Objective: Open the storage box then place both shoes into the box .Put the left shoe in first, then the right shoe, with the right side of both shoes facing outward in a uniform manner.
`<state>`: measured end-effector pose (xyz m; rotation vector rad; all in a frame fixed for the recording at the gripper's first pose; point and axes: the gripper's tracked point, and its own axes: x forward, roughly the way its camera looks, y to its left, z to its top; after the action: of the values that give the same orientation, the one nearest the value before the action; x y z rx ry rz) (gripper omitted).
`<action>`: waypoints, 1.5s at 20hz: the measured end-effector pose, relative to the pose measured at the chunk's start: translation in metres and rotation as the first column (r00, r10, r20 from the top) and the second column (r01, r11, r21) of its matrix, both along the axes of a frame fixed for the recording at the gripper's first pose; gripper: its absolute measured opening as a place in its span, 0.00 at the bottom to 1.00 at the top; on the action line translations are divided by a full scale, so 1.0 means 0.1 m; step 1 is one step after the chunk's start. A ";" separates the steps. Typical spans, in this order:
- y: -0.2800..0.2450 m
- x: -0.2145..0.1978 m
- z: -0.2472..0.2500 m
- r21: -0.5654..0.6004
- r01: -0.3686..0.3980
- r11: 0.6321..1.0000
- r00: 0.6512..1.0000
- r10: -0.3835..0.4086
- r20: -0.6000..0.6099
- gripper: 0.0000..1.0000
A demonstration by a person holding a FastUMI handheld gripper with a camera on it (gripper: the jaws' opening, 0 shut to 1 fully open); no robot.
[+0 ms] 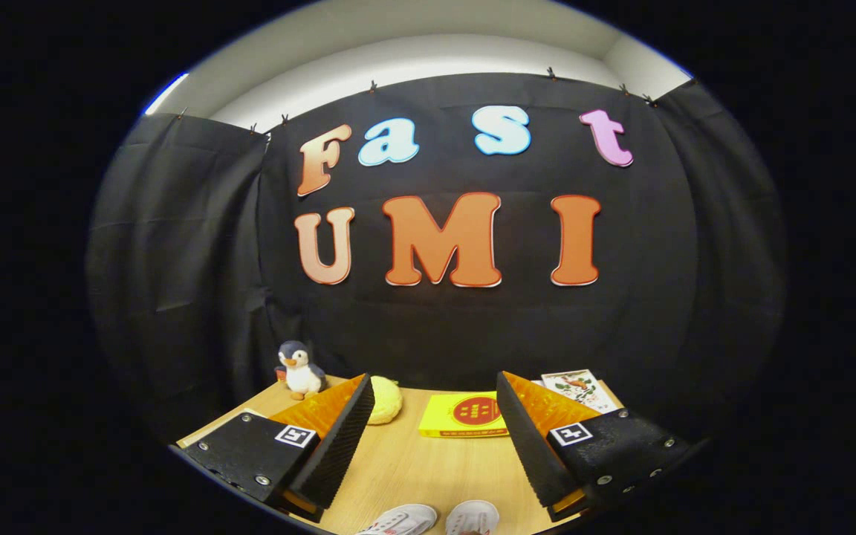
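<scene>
The gripper [428, 435] hung with its fingers spread wide and empty above the light wooden tabletop [413, 464]. The two white fabric shoes [432, 518] lay below, between the fingers. Picking the wrong shoe first would likely spoil the order.

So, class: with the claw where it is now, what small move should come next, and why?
Probably tilt the claw downward over the table. Its fingers stand wide apart, holding nothing, and point at the booth wall. The two white shoes lie low between the fingers. No storage box can be seen beyond them, and finding it comes first.
</scene>
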<state>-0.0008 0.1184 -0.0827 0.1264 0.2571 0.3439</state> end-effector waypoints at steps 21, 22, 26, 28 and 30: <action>2.11 -1.34 -1.90 0.361 -0.365 0.858 0.586 0.513 -0.628 0.97; 2.13 -1.39 -1.97 0.375 -0.355 0.856 0.562 0.516 -0.646 0.97; 2.22 -1.48 -2.08 0.430 -0.326 0.842 0.506 0.540 -0.673 0.97; 2.27 -1.52 -2.13 0.454 -0.324 0.830 0.474 0.558 -0.681 0.97; 2.29 -1.57 -2.15 0.501 -0.284 0.818 0.433 0.575 -0.694 0.97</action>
<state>-0.1577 0.3474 -0.2975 0.5601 1.2251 0.8569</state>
